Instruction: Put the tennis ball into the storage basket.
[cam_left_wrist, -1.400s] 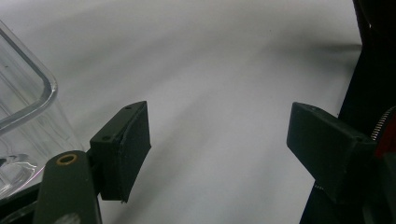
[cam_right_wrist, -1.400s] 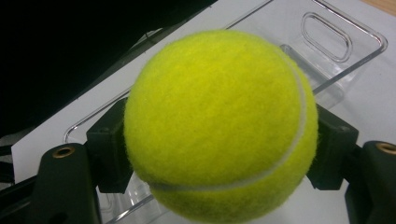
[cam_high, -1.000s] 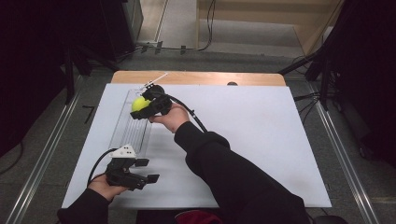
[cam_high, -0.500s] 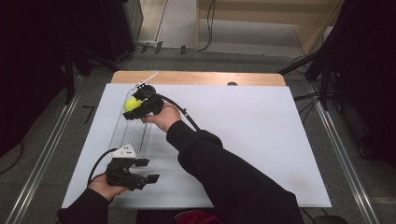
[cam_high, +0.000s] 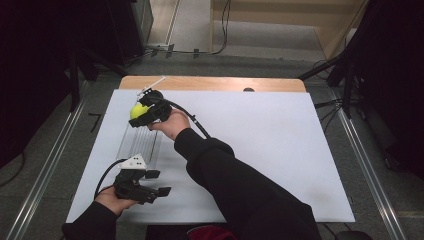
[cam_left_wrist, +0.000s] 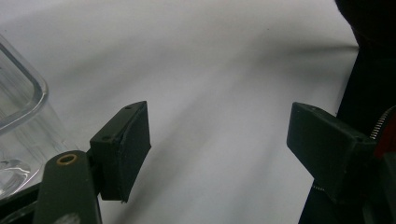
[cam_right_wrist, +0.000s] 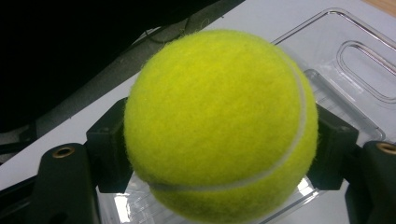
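Gripping tennis ball (cam_right_wrist: 219, 126) between both pads – right gripper (cam_high: 146, 113), carried leftward since a second earlier, now held above far end of clear plastic tray (cam_high: 142, 142); drop into tray judged near. Round, no long axis; seam curved across its face. Left gripper (cam_high: 150, 189) wide, empty, near table edge.

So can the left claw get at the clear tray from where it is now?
Probably yes. The left claw is open and holds nothing, and the clear tray lies just beyond it on the white table, with nothing between. The right claw holds the tennis ball over the tray's far end.
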